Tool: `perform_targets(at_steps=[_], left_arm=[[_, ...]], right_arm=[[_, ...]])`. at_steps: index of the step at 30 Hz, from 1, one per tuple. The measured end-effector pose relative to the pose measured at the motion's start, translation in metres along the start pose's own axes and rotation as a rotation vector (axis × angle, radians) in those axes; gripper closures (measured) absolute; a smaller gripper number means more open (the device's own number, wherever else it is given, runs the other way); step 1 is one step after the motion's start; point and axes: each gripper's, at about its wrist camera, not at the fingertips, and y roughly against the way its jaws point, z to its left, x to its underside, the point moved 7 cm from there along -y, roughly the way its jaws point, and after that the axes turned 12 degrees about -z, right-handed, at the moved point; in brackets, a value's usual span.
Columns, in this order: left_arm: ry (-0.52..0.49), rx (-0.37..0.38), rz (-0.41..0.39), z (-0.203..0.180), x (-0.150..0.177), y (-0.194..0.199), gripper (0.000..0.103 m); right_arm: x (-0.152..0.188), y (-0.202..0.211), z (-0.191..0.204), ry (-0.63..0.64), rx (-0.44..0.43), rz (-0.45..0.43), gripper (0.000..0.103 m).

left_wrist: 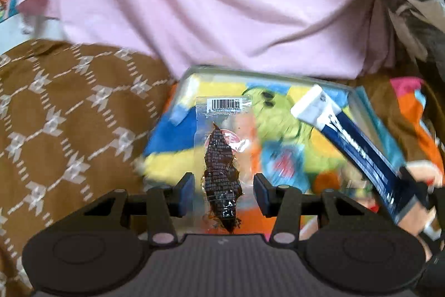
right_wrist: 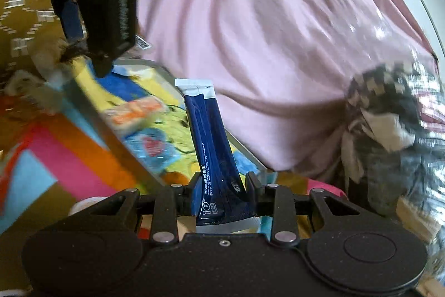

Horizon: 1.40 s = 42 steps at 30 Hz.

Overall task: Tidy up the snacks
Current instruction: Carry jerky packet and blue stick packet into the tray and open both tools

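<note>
Left gripper low centre, jaws spread either side of a clear snack packet with barcode, right gripper pinching a navy stick sachet over the colourful tray, print unreadable

Clear tray on patterned cloth
</note>
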Motion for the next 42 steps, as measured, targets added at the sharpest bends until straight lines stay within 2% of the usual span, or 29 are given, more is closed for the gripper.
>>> perform_targets(at_steps=[7, 14, 21, 23, 25, 28, 30, 32, 36, 37, 40, 42], left_arm=[[-0.026, 0.027, 0.008, -0.061, -0.026, -0.067, 0.052], [-0.102, 0.033, 0.064, -0.102, -0.017, -0.120, 0.052], [-0.138, 0.022, 0.103, -0.108, -0.009, -0.131, 0.052], [-0.150, 0.012, 0.120, -0.106, -0.007, -0.133, 0.052], [-0.157, 0.009, 0.139, -0.103, -0.005, -0.136, 0.051], [-0.160, 0.013, 0.156, -0.103, -0.004, -0.136, 0.051], [-0.161, 0.022, 0.152, -0.103, -0.005, -0.136, 0.047], [-0.163, 0.029, 0.152, -0.106, -0.006, -0.133, 0.036], [-0.155, 0.014, 0.134, -0.106, -0.008, -0.128, 0.024], [-0.147, 0.013, 0.127, -0.105, -0.009, -0.125, 0.020], [-0.120, 0.007, 0.093, -0.101, -0.013, -0.116, 0.013], [-0.109, 0.003, 0.067, -0.097, -0.016, -0.109, 0.009]], right_arm=[[0.035, -0.047, -0.036, -0.049, 0.081, 0.068, 0.069], [0.059, -0.066, -0.043, -0.133, 0.079, 0.153, 0.068], [0.068, -0.070, -0.043, -0.168, 0.071, 0.203, 0.067], [0.068, -0.071, -0.042, -0.171, 0.061, 0.206, 0.067], [0.067, -0.072, -0.042, -0.172, 0.057, 0.203, 0.070], [0.066, -0.072, -0.042, -0.164, 0.061, 0.200, 0.068], [0.067, -0.072, -0.042, -0.173, 0.059, 0.198, 0.068], [0.067, -0.073, -0.041, -0.172, 0.056, 0.200, 0.059], [0.066, -0.073, -0.041, -0.177, 0.056, 0.192, 0.047], [0.066, -0.073, -0.041, -0.183, 0.058, 0.189, 0.041], [0.064, -0.072, -0.045, -0.218, 0.063, 0.172, 0.028], [0.061, -0.070, -0.050, -0.263, 0.066, 0.159, 0.024]])
